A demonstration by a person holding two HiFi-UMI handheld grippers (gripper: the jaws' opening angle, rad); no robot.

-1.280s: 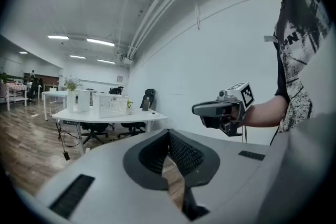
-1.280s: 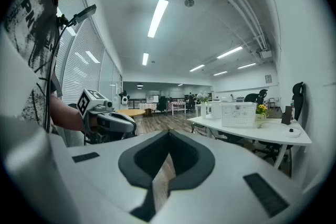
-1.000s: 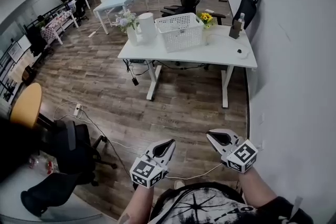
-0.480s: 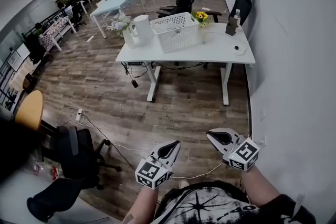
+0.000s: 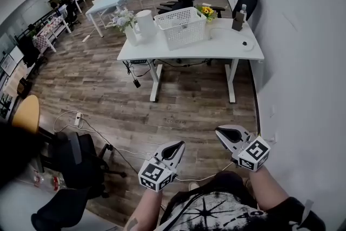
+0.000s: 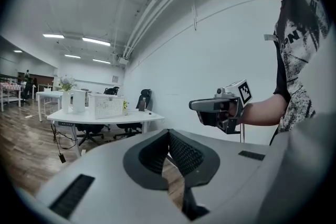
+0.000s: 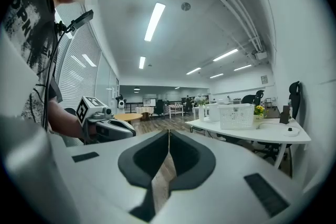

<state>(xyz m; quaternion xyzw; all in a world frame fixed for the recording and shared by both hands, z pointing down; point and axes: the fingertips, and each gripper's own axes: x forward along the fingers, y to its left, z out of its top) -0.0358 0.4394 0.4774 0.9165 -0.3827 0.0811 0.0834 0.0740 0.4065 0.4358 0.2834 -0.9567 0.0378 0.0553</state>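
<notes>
left gripper [image 5: 179, 144]: jaws together, empty, near left | right gripper [image 5: 218, 130]: jaws together, empty, near right | white desk [image 5: 216, 47]: far ahead, well apart from both, across wood floor [image 5: 184, 105]

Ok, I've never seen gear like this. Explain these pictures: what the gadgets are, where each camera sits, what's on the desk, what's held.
A person holds two hand tools, each a pincer with two jaws: the left gripper and the right gripper. The marked cubes belong to them. The head view comes from a camera on the person's head, looking down at the wooden floor. The other two views come from cameras riding on each gripper, looking along its jaws. Both pairs of jaws are shut, with nothing between them. Farther off, a white desk carries a white basket, a white jug, flowers and a dark bottle.
</notes>
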